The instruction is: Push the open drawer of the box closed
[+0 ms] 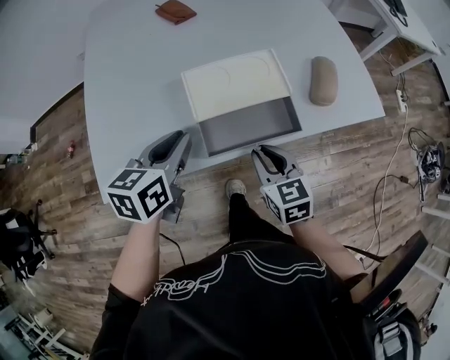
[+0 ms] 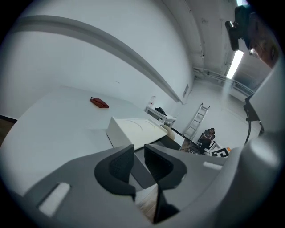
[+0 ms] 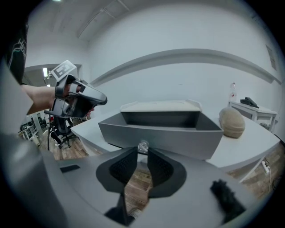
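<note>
Drawer (image 1: 249, 125) is grey and stands well out of the cream box (image 1: 235, 84) on the pale table (image 1: 126, 84), right in front of the person. Box sits mid-table toward the near side, and the drawer's front panel is close to the near edge. Slide axis runs away from the person with a slight skew: in the head view the drawer sticks out downward and a bit to the right. Drawer's long axis runs across, left to right, with the right end a little farther from the person. Open side faces up. Front panel faces the person and carries 1 small shiny knob (image 3: 143, 146) at its middle. Right gripper (image 3: 142, 153) points at that panel from the near side, angled down. Its 2 pads stand a narrow gap apart with nothing pinched; the knob sits just beyond the tips, in line with the gap, contact unclear. Left gripper (image 2: 139, 149) is near the drawer's left front corner, by the table edge, aimed along the box's left side. Its jaws are slightly parted with nothing between them. Beige oval lump (image 1: 323, 80) lies just right of the box, not touching. Brown flat item (image 1: 175, 10) lies at the far side, well apart.
</note>
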The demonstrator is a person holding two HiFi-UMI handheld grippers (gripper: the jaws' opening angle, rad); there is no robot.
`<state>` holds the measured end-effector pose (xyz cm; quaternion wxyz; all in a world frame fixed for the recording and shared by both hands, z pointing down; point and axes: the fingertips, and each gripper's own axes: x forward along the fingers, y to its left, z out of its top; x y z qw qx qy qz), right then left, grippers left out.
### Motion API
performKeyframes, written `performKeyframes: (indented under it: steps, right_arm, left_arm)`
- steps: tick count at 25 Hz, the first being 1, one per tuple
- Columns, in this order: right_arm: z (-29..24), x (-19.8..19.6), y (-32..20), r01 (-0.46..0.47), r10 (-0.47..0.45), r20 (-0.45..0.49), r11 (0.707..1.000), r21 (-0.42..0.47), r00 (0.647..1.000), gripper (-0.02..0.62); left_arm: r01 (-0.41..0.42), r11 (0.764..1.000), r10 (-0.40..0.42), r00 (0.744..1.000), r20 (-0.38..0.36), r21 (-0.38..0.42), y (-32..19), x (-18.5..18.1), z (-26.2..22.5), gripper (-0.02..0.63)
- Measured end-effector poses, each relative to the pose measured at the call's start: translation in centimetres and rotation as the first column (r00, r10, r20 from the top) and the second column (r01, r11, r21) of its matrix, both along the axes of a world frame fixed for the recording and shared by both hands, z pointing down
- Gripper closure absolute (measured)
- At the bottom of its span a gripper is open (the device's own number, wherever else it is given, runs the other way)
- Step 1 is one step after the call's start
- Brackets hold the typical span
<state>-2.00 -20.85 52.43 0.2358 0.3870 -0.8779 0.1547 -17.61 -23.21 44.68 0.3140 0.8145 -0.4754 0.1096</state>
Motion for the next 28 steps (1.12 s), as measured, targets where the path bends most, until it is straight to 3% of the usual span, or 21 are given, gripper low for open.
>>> performKeyframes:
  steps: [2,9,28]
  right_arm:
    - [0.0,-0.2,0.0,0.008,-0.008,0.006,1.000,-0.003,1.000,0.520]
    - [0.1,-0.4,0.0,0.029,-0.029,0.017,1.000,-0.011,0.999,0.520]
    - [0.5,-0.4,-0.5,0.033,-0.032,0.030,0.999,-0.036,0.999,0.522]
  left_arm:
    - [0.006,1.000,-0.006,1.000,0.014,-0.016,-1.5,-0.2,0.9,0.523]
    - [0.025,0.997,-0.026,0.999,-0.018,-0.067,-5.2,0.4,2.9,0.517]
    - [-0.016,0.997,0.019,0.999,0.037,-0.079,-5.7,1.0,3.3,0.509]
